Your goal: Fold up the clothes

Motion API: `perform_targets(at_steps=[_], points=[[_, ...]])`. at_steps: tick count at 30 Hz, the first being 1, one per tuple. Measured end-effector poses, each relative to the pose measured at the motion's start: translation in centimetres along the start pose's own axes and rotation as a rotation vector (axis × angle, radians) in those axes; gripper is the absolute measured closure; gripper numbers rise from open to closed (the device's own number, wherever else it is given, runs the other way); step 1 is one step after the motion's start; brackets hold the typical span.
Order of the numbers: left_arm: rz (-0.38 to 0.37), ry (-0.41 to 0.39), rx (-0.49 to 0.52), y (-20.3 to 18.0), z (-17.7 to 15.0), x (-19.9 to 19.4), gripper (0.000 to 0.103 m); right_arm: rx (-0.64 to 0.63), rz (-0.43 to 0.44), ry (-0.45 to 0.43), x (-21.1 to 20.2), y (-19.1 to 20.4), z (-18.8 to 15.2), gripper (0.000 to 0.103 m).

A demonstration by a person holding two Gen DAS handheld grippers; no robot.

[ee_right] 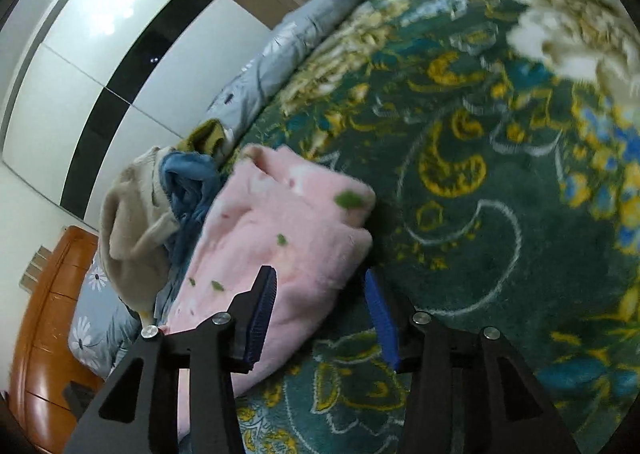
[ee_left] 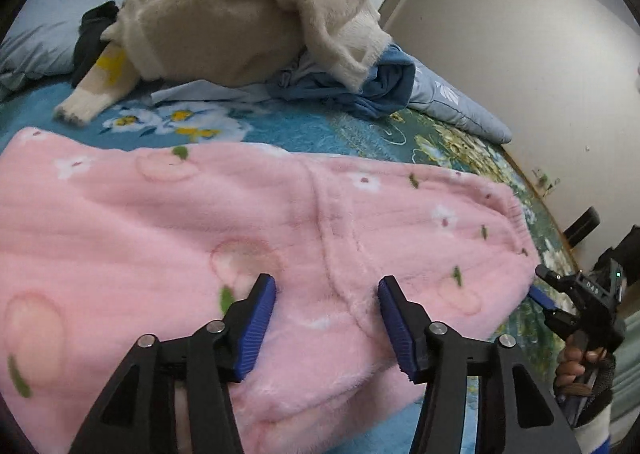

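Floral bedspread [ee_right: 500, 214] carries a pink fleece garment [ee_left: 200, 234], laid flat, partly doubled. Left gripper [ee_left: 327, 314] and right gripper [ee_right: 320, 314] jaws wide, empty. Fold stage undetermined.

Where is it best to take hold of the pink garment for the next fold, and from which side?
Probably the elastic end of the pink garment, from the bed's right side. That edge lies free on the blanket, near the open right tool.

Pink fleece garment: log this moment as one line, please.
stage: folding | pink fleece garment flat on bed | left gripper open above it | right gripper open at its edge | unfolded pile behind
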State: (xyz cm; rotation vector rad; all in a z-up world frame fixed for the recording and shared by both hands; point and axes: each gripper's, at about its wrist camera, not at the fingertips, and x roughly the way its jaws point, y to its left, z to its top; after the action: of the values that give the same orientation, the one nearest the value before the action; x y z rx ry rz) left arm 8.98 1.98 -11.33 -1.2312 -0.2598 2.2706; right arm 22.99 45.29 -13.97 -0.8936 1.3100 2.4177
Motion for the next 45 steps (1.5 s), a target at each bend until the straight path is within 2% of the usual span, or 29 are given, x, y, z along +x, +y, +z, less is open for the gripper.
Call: perform_targets(at_steps=[5,10,11,13,15,21,27,30,34,38,40,42,44,45], points=[[-0.071,-0.048,-0.056,1.1,-0.5,-2.8,0.045,0.049,0.023,-0.013,1.3,0.0,0.2,0.054],[-0.071,-0.131,-0.125,4.6,-1.5,-8.0,0.045,0.064,0.023,-0.027,1.7,1.0,1.0,0.055],[-0.053,-0.150,-0.145,5.5,-1.7,-9.1,0.045,0.067,0.023,-0.030,1.8,1.2,1.2,0.057],[-0.020,-0.189,-0.188,7.6,-2.0,-11.3,0.045,0.073,0.024,-0.036,1.9,1.6,1.5,0.073],[0.008,-0.227,-0.234,9.7,-2.4,-13.3,0.044,0.078,0.024,-0.042,2.1,2.0,1.9,0.078],[0.079,-0.311,-0.399,16.2,-4.8,-17.7,0.043,-0.231,0.153,-0.043,0.7,15.9,-1.5,0.080],[0.088,-0.330,-0.455,18.5,-6.4,-19.1,0.043,-0.555,0.288,-0.042,-0.8,30.4,-5.2,0.080],[0.092,-0.340,-0.482,19.6,-7.2,-19.8,0.043,-0.671,0.372,0.012,-0.1,36.4,-9.7,0.080],[0.097,-0.352,-0.519,21.1,-8.3,-20.8,0.043,-0.858,0.415,0.127,2.4,40.9,-18.9,0.080],[0.087,-0.354,-0.535,21.9,-8.9,-20.9,0.043,-1.023,0.374,0.299,6.2,41.2,-28.6,0.080],[0.074,-0.356,-0.541,22.2,-9.1,-20.9,0.043,-1.108,0.334,0.352,7.7,40.4,-32.3,0.080],[0.055,-0.358,-0.546,22.4,-9.3,-20.8,0.043,-1.181,0.285,0.360,8.6,39.7,-34.7,0.077],[0.020,-0.358,-0.552,22.6,-9.3,-20.7,0.043,-1.232,0.274,0.356,8.4,38.8,-35.7,0.073],[0.002,-0.358,-0.554,22.6,-9.2,-20.6,0.043,-1.251,0.294,0.363,8.0,38.5,-35.8,0.063]])
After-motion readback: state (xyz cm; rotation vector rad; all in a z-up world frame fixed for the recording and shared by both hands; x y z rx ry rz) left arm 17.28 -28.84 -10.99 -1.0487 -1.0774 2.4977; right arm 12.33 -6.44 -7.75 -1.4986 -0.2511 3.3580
